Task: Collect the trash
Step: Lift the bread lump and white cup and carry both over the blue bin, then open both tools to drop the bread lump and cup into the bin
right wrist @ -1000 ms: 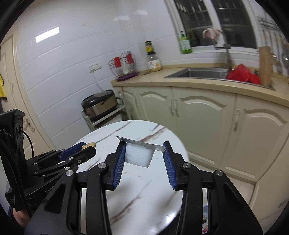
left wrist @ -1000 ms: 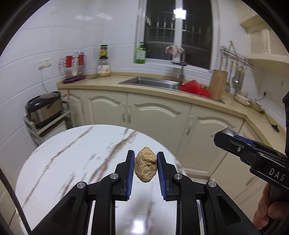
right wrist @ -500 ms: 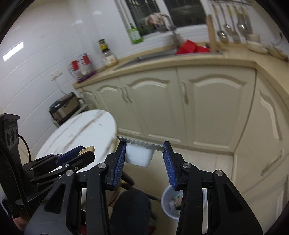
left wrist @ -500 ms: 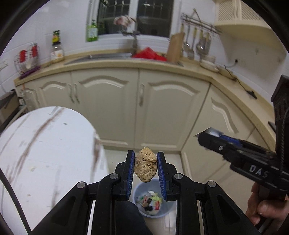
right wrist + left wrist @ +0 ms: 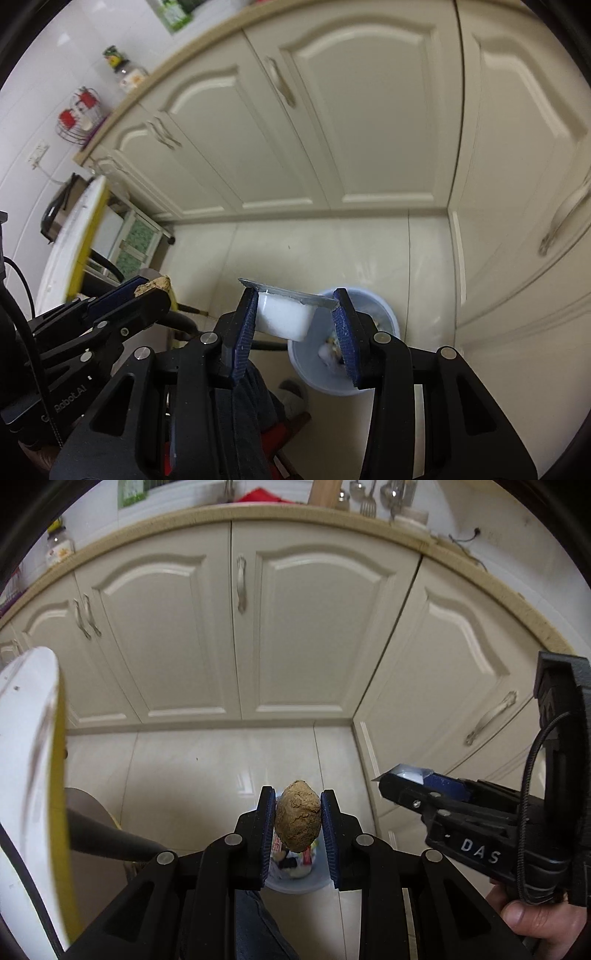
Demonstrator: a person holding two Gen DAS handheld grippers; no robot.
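Trash in both grippers, ready for the drop: a brown, cracked, egg-shaped lump (image 5: 297, 821) clamped between the jaws of the left gripper (image 5: 297, 825), and a small white plastic cup with a peeled foil lid (image 5: 284, 314) wedged across the jaws of the right gripper (image 5: 297, 325), lid edge against the right pad. Below, on the pale tiled floor (image 5: 192, 775), a light blue round waste bin (image 5: 384, 321) with scraps already inside, partly hidden behind the jaws in both views. Best done by bringing each gripper straight above the bin mouth, low, then opening one at a time. Probably a rolling lump and a light, drifting cup, so no release near the rim. Round white bench (image 5: 26, 760) at the left edge.
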